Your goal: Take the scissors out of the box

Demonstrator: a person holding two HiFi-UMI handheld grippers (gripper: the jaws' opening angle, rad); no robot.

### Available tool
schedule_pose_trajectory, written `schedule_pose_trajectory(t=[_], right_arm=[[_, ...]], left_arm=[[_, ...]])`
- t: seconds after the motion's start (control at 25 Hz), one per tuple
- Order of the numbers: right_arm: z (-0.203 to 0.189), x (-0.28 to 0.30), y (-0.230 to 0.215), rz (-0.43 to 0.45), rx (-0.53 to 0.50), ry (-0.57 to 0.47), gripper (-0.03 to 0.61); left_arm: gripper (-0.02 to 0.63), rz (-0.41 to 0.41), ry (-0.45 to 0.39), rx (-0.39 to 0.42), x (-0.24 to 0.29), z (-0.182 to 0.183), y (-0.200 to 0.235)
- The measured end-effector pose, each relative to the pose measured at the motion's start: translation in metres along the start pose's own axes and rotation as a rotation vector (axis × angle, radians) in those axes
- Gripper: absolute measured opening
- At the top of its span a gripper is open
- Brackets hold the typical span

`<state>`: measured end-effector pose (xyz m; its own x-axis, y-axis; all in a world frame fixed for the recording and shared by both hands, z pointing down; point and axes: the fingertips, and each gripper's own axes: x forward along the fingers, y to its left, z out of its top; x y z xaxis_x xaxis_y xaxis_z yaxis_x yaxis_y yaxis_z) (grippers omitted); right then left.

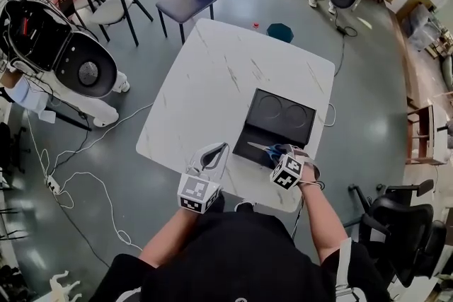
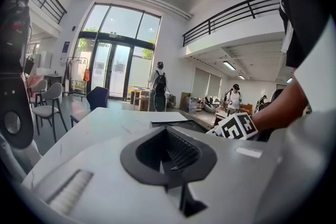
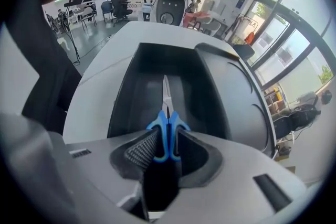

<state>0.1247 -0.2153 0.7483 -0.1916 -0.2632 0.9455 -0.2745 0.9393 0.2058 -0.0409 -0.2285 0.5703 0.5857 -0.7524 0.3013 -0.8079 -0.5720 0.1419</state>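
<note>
Already the grasp looks made: the right gripper (image 3: 165, 138) has its jaws pressed in on the blue handles of the scissors (image 3: 165, 113), one ribbed pad on each side. The blades run straight out ahead of the jaws, closed and pointing away. They lie low over the floor of the black box (image 3: 131, 97), whose walls rise on either side of the jaws. Whether the blades touch the floor cannot be told. In the head view the scissors (image 1: 259, 147) sit at the near end of the box (image 1: 279, 117), so they are not yet out of it.

By my reading, the step in hand is the lift-out, with the pick done and the removal to come. The next move calls for raising the right gripper so that the blade tips clear the box wall ahead of the jaws. After that the scissors can be carried sideways to bare table (image 1: 212, 74). The hold is on the handles alone, so the blades may droop or swing; a firm squeeze and a slow, level lift would suit.

The left gripper (image 1: 216, 151) rests on the table beside the box, jaws brought together with nothing between them. It could steady the box if it shifts.
</note>
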Motion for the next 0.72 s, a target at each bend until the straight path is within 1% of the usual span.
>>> schedule_pose_trajectory(t=[0.36,0.52,0.6,0.72], right_arm=[[0.004,0.010,0.005,0.040,-0.047,0.063,0.110],[0.007,0.013,0.005,0.098,-0.045,0.083,0.106],[0.007,0.015,0.005,0.134,-0.025,0.083,0.089],[0.006,0.014,0.006,0.159,-0.012,0.088,0.087]], left_arm=[[0.009,0.005,-0.007,-0.003,-0.007,0.004,0.007],[0.009,0.004,-0.008,-0.009,-0.009,0.000,0.015],[0.009,0.010,-0.010,-0.013,-0.009,0.001,0.018],[0.009,0.007,-0.013,-0.014,-0.008,0.001,0.019]])
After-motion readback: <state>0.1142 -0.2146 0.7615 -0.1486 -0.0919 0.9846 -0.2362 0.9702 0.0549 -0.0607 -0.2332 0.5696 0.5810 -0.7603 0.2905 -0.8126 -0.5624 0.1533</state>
